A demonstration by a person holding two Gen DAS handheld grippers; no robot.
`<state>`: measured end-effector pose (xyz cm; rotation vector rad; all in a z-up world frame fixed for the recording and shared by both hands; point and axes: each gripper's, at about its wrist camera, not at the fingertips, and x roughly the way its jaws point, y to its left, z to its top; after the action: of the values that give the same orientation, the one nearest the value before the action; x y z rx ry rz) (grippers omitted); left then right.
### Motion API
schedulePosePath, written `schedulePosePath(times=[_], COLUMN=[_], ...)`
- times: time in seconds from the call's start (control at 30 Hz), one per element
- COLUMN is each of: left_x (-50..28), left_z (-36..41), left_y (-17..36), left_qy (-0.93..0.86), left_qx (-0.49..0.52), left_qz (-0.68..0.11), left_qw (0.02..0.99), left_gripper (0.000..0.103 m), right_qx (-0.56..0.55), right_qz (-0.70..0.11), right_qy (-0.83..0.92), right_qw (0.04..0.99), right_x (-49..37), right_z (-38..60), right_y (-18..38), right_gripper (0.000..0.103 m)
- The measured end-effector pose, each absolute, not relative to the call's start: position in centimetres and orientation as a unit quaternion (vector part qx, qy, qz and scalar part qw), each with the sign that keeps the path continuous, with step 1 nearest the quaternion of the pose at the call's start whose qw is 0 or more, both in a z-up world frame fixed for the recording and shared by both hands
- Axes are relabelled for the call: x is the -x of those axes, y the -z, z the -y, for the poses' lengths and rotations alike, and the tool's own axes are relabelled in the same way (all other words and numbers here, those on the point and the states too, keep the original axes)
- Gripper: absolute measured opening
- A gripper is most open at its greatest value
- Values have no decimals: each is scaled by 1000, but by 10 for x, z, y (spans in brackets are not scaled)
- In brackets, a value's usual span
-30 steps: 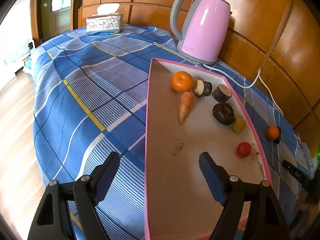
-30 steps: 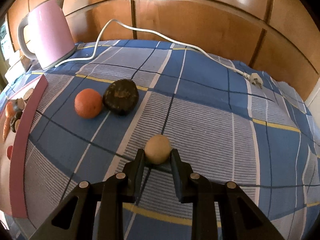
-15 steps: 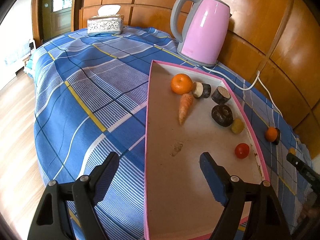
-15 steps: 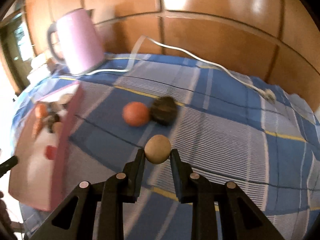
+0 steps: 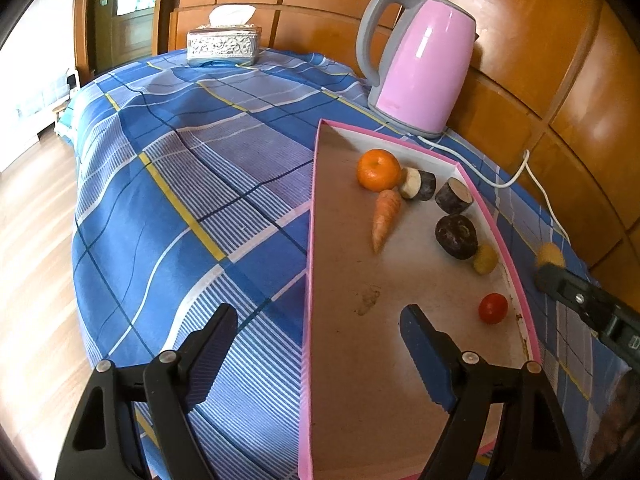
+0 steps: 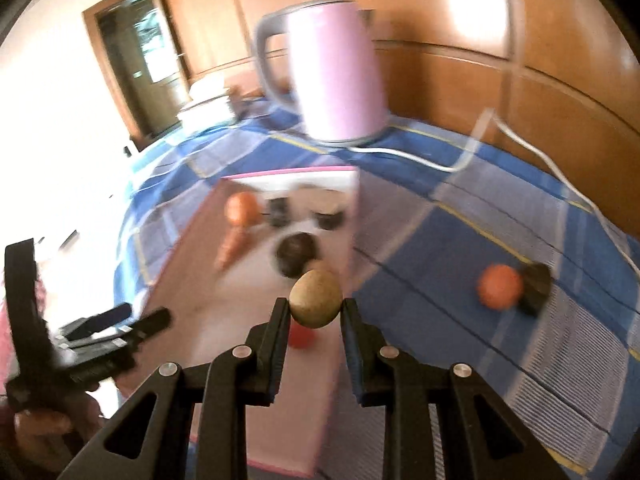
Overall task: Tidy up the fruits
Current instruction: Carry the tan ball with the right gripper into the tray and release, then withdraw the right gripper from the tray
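A table draped in a blue plaid cloth fills the left wrist view. On it, a silver tissue box sits at upper left, a pink electric kettle at upper right with its white cord trailing right, and a pink-rimmed tray lies at centre right. In the right wrist view, an orange fruit touching a dark chunk lies on the cloth at right.

Pink electric kettle: grey handle, upright, far ahead of the left gripper, against the wood-panelled wall.
White power cord: trails from the kettle's base, ahead and right.
Silver tissue box: far ahead, left.
Blue plaid tablecloth: beneath everything.
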<state>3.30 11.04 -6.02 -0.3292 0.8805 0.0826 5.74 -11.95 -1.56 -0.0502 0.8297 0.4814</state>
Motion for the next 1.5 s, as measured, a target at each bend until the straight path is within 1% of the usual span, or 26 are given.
schedulePosePath(times=[0.17, 0.6, 0.63, 0.67, 0.73, 0.87, 1.17, 1.5], left_x=[-34, -34, -34, -34, -35, -34, -34, -33], left_z=[-112, -113, -113, -113, -113, -113, -112, -110], left_y=[61, 62, 62, 62, 62, 62, 59, 55], left_qy=[-43, -44, -44, -44, -44, -43, -41, -37], left_qx=[161, 161, 161, 161, 161, 162, 164, 163], left_qz=[-425, -427, -427, -426, -426, -426, -423, -421], left_qw=[890, 889, 889, 889, 889, 889, 890, 892], left_gripper=[84, 84, 84, 84, 84, 84, 84, 84], right_qx=[48, 64, 65, 66, 64, 57, 26, -27], right_qz=[-405, -423, -424, -425, -426, -422, -404, -391], right_qy=[-261, -258, -254, -250, -243, -234, -191, -57], right_qw=[875, 866, 867, 867, 869, 874, 894, 918], right_x=[-64, -77, -77, -79, -80, -78, -65, -41], right_z=[85, 62, 62, 62, 64, 71, 109, 208], right_y=[20, 36, 38, 39, 39, 37, 27, 25], right_gripper=[26, 26, 27, 31, 35, 37, 37, 37])
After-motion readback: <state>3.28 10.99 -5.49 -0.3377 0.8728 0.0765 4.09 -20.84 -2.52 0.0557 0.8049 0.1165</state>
